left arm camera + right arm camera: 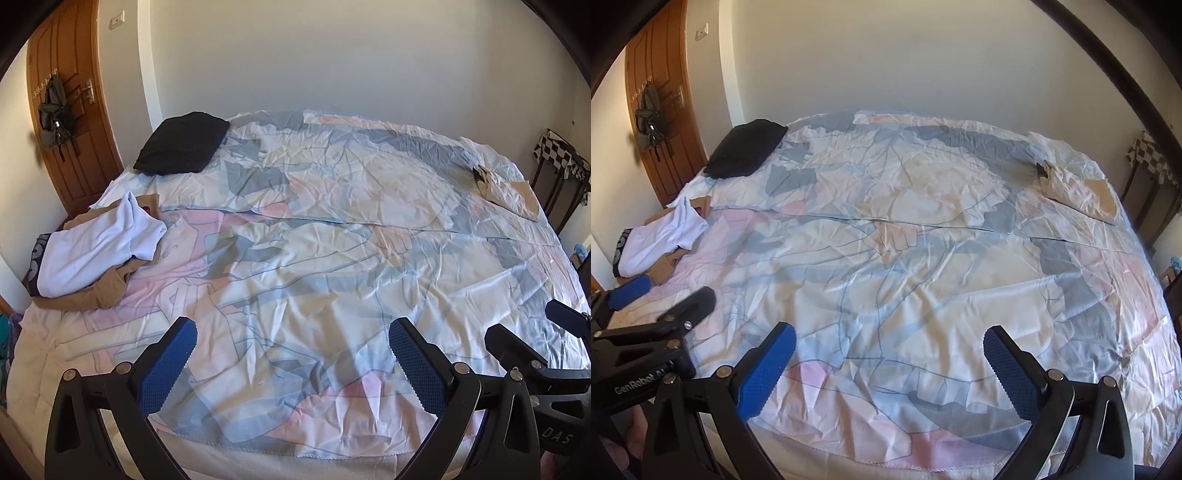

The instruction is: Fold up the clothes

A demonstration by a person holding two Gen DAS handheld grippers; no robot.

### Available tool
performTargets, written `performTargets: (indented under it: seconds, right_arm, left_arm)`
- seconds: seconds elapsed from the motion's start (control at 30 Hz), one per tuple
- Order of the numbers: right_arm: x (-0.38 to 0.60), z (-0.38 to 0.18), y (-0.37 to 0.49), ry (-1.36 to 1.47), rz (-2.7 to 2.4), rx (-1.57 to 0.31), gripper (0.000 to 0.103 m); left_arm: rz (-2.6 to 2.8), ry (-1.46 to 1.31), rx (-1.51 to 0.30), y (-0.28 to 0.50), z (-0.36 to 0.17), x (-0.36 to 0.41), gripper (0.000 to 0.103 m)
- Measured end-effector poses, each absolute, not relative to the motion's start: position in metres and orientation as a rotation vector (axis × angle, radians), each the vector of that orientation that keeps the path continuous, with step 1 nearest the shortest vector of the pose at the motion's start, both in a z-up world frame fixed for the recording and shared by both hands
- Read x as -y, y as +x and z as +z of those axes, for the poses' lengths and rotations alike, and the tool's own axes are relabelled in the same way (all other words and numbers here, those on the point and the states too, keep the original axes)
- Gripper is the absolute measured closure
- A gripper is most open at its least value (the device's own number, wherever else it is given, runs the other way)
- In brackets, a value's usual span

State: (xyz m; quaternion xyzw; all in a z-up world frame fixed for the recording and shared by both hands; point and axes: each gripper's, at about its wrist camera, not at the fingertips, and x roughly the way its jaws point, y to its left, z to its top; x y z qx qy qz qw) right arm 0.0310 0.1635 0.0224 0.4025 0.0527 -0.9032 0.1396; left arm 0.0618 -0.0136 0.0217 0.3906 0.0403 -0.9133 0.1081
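Both grippers hover over the near edge of the bed: left gripper [291, 354] and right gripper [890, 360] jaws wide, holding nothing. Clothes sit far left: white garment [99, 254] heaped loosely on a tan garment [107, 291]; folded black item [183, 142] behind. For a clean fold, pinch seams or corners, not bunched middle.

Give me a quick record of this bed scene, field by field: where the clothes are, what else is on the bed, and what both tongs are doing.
surface: bed with patterned sheet
clothes pile: white garment lying on a tan garment, left edge of the bed
far left corner: black pillow
far right corner: crumpled cream cloth
left tongs: open, holding nothing, over the near edge
right tongs: open, holding nothing, over the near edge
door: wooden, dark bag hanging on it
folding: not yet started
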Motion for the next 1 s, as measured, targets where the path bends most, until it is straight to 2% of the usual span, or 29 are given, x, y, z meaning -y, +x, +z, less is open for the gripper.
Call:
performTargets:
  seconds: [1.0]
  right_arm:
    - [-0.167, 0.022, 0.029, 1.155, -2.615, -0.154, 0.000]
  left_arm:
    - [-2.615, 1.124, -0.140, 0.070, 0.022, 0.023, 0.000]
